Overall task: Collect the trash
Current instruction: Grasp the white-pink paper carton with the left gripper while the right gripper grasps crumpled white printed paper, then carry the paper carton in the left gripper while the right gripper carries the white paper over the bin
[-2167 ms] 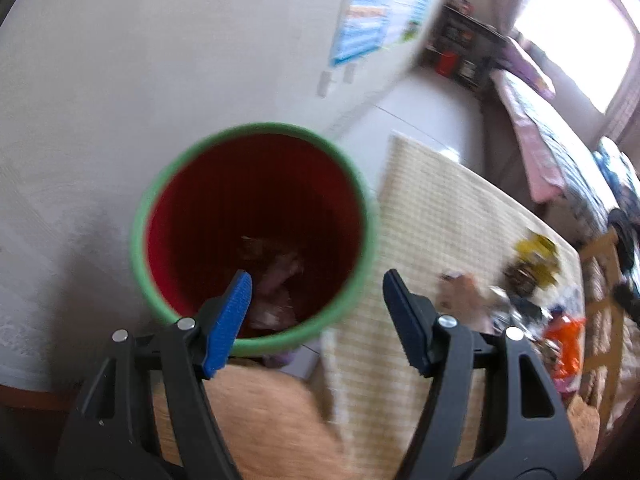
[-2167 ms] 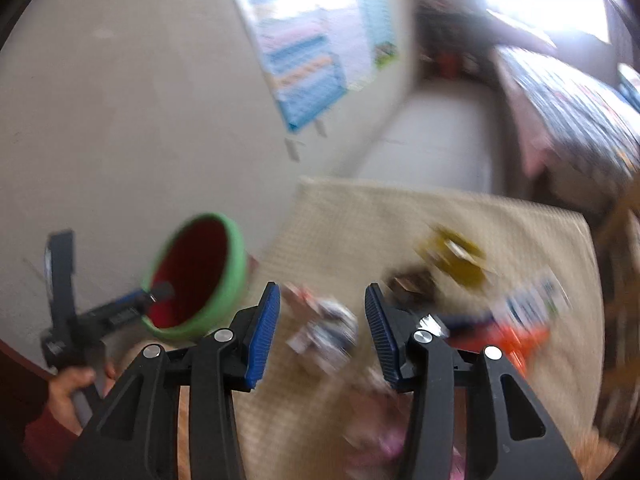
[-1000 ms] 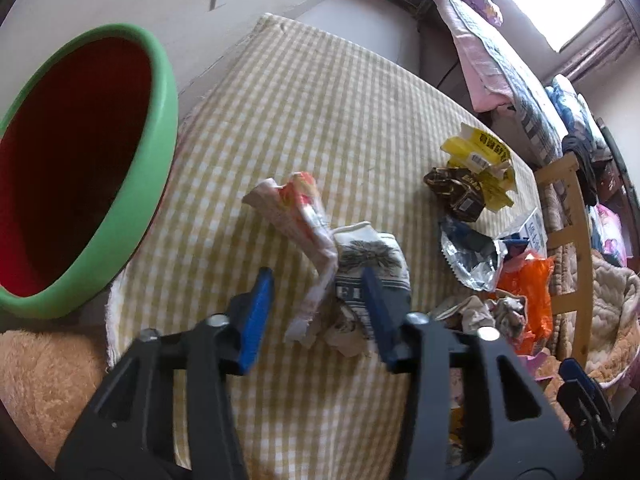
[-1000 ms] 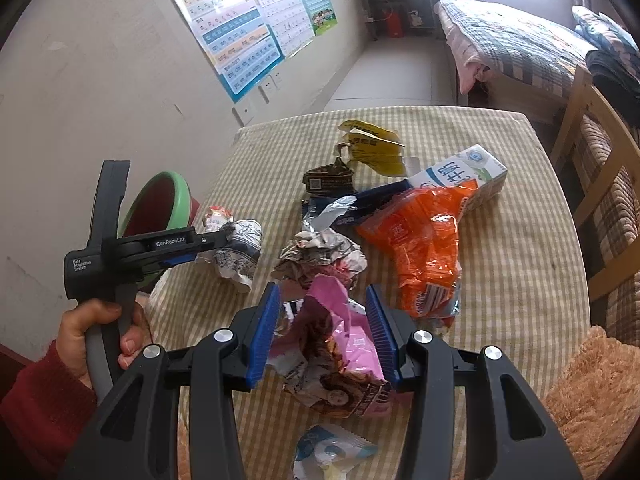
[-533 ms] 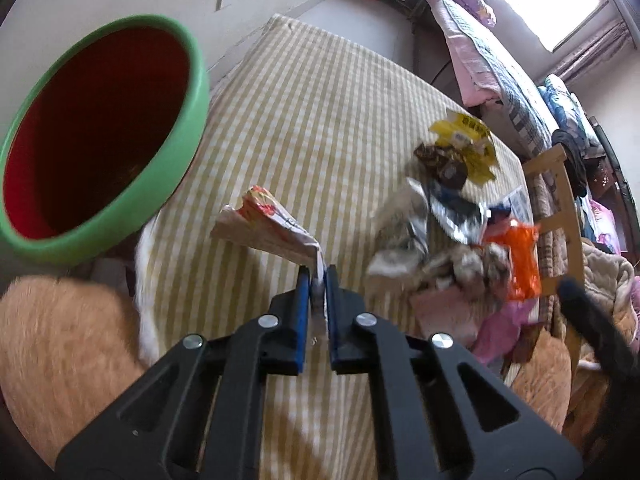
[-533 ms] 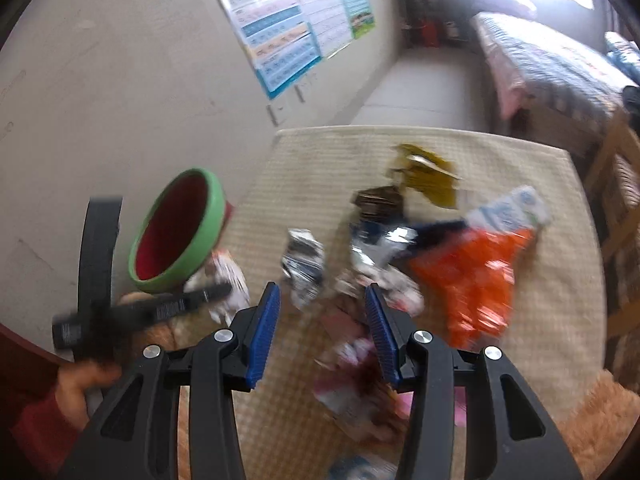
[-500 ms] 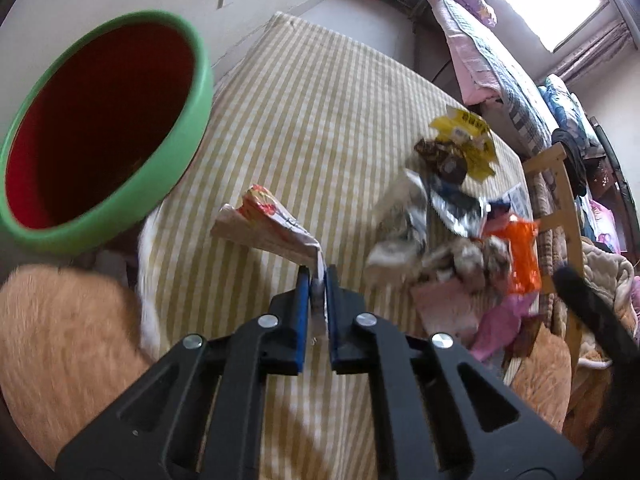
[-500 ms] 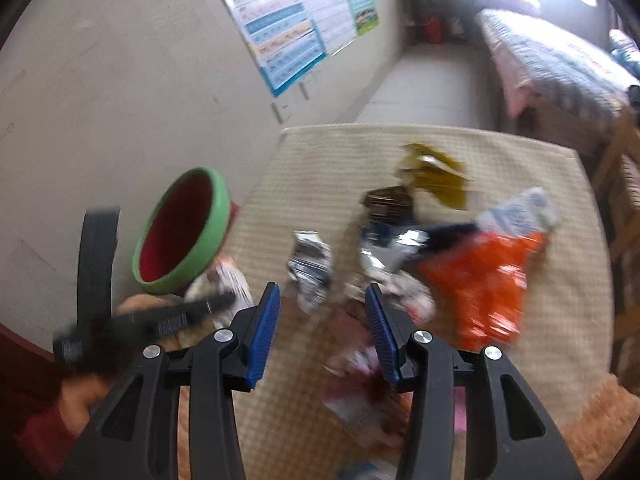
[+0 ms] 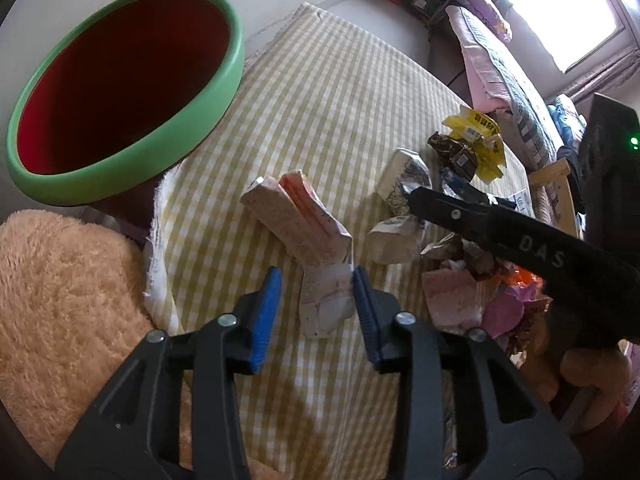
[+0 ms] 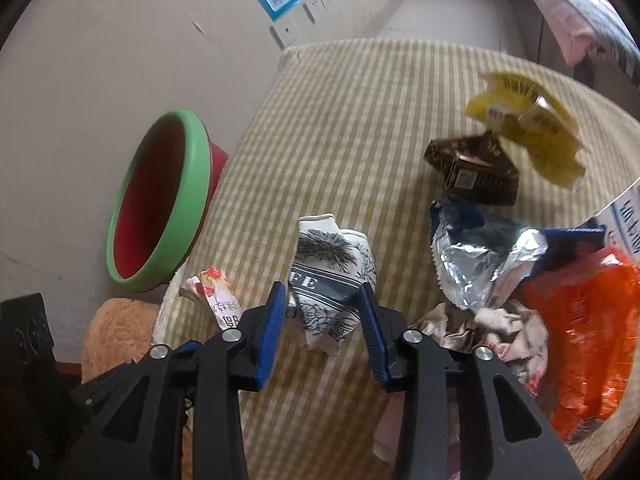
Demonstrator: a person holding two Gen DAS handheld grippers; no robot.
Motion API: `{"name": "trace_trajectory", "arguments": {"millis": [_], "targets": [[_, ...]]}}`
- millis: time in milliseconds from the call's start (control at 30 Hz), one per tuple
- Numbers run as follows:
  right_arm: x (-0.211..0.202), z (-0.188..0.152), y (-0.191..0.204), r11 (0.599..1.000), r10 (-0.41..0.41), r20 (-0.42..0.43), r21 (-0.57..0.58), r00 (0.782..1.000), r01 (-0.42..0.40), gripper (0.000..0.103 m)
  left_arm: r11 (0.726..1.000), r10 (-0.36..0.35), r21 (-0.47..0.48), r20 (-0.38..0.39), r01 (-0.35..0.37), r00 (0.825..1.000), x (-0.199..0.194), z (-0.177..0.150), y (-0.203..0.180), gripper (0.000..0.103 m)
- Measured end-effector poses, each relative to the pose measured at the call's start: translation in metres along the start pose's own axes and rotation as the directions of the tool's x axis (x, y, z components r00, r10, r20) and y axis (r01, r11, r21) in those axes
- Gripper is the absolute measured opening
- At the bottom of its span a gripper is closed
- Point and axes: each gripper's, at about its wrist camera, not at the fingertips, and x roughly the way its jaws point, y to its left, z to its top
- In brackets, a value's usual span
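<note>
A pink-and-white wrapper lies on the checked tablecloth between the pads of my left gripper. Its jaws are opening, and a gap shows on the wrapper's left side. The same wrapper appears left of my right gripper. That gripper's jaws are closing on a crumpled paper cup, and both pads touch its sides. The cup rests on the cloth. In the left wrist view one of the right gripper's fingers reaches over the cup. A red bin with a green rim stands off the table's left edge, also seen from the right wrist.
More trash lies to the right: a yellow wrapper, a dark brown box, a silver foil bag, an orange bag and a milk carton. A fuzzy tan cushion sits below the bin. A wooden chair stands at the far side.
My left gripper was shut on the wrapper half a second ago; its jaws now stand apart around it. My right gripper moved left and down from the pink wrapper pile onto the paper cup.
</note>
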Motion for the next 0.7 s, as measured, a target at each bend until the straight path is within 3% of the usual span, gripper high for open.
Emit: {"name": "trace_trajectory", "arguments": {"millis": [133,367,700], "targets": [[0.000,0.002,-0.003,1.000,0.013,-0.004,0.019,1.000,-0.013,0.040,1.000,-0.006,-0.022,-0.015,0.005,1.000,0.008,0.002,0.000,0.055],[0.009,0.006,-0.002,1.000,0.006,-0.031,0.016,0.999,-0.006,0.045,1.000,0.004,-0.018,-0.063,-0.006,0.998,0.026,-0.002,-0.004,0.056],[0.013,0.006,-0.009,0.998,0.039,-0.043,0.042,0.998,-0.037,0.047,0.999,0.038,0.014,-0.052,-0.038,0.998,0.028,-0.001,-0.010,0.056]]}}
